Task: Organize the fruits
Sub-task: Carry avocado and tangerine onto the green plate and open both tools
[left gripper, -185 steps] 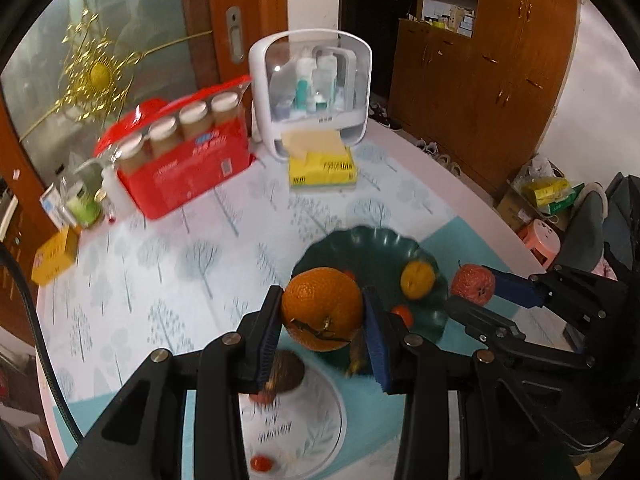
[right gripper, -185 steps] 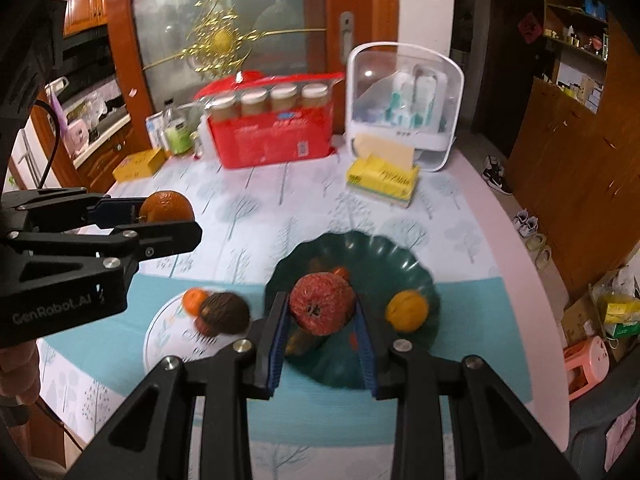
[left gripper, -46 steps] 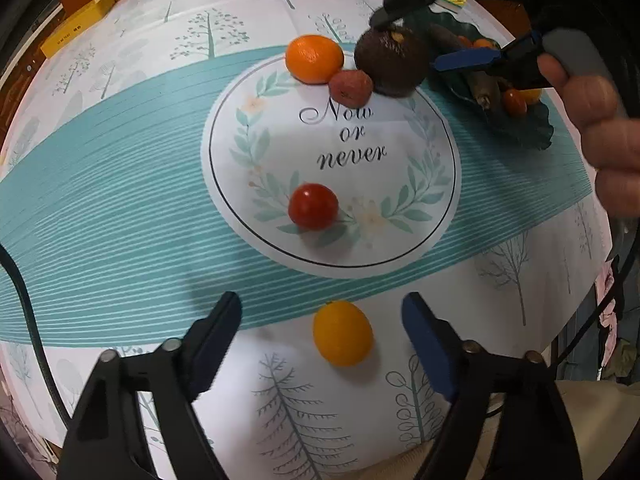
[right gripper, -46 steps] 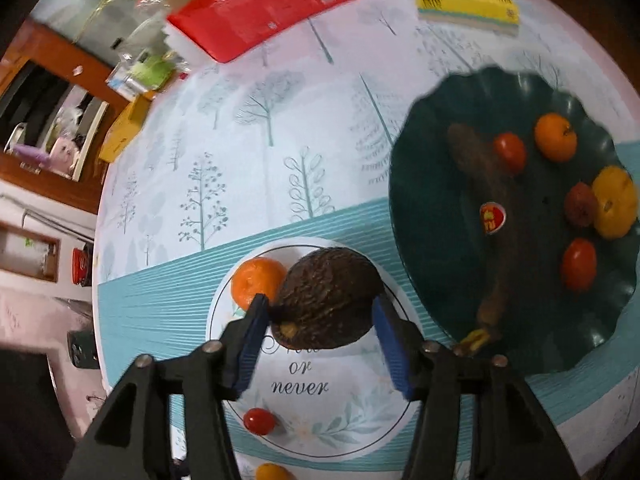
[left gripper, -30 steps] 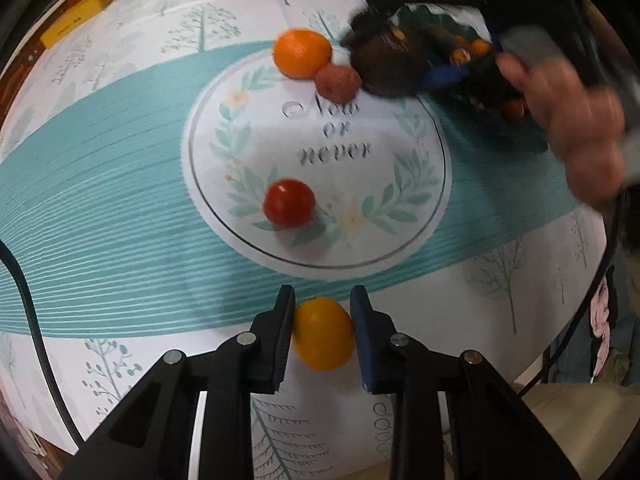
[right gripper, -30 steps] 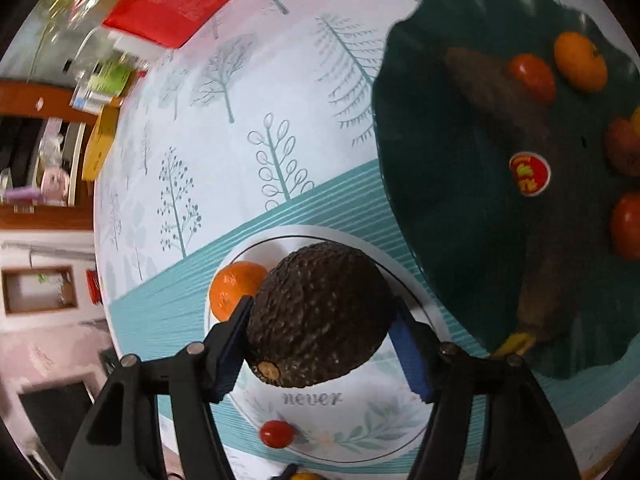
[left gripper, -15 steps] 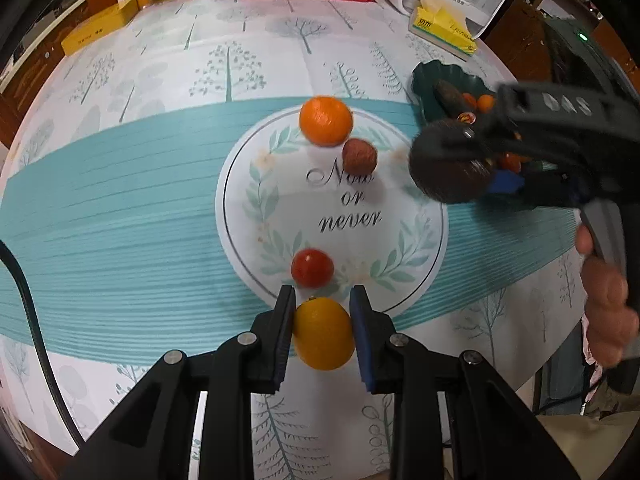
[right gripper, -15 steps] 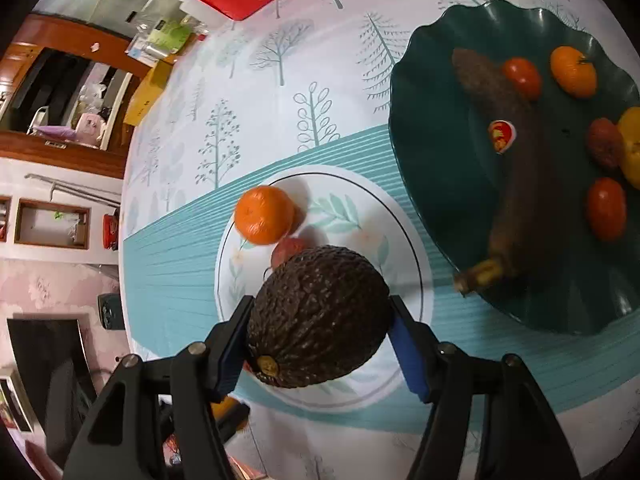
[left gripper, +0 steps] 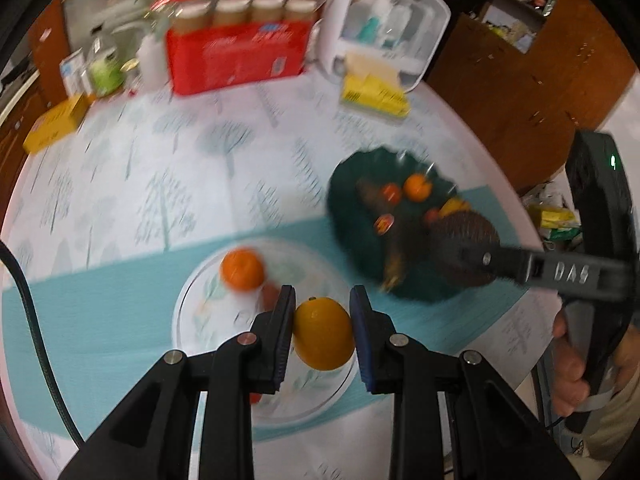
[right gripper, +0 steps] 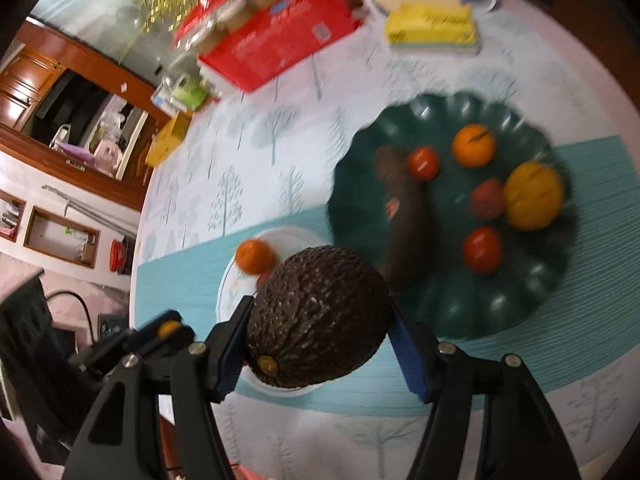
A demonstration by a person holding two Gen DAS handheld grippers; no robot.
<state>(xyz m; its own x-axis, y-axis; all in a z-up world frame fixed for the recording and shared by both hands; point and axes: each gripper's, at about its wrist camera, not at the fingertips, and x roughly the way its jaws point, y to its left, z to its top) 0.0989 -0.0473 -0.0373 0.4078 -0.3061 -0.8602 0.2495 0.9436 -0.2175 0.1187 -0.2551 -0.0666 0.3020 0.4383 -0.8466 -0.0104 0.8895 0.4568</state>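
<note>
My left gripper [left gripper: 322,330] is shut on a small yellow-orange citrus fruit [left gripper: 322,334], held above the white round plate [left gripper: 192,304]. An orange [left gripper: 242,269] and a small red fruit lie on that plate. My right gripper [right gripper: 320,336] is shut on a dark, bumpy avocado [right gripper: 316,316], which it holds above the table near the dark green scalloped plate [right gripper: 516,300]. That plate holds a dark banana [right gripper: 404,216], two red tomatoes, an orange [right gripper: 473,145], a lychee and a yellow citrus [right gripper: 532,195]. In the left wrist view the avocado [left gripper: 464,248] hangs over the green plate's near edge.
A red carton of jars [left gripper: 236,52], a white organiser case [left gripper: 384,24], a yellow tissue pack [left gripper: 374,92], bottles and a yellow box [left gripper: 54,128] stand along the far side of the round table. A person's hand [left gripper: 572,364] holds the right gripper's handle.
Both grippers have risen with their fruit. The left one lifted the citrus off the tablecloth to above the white plate. The right one carried the avocado from the white plate towards the green plate.
</note>
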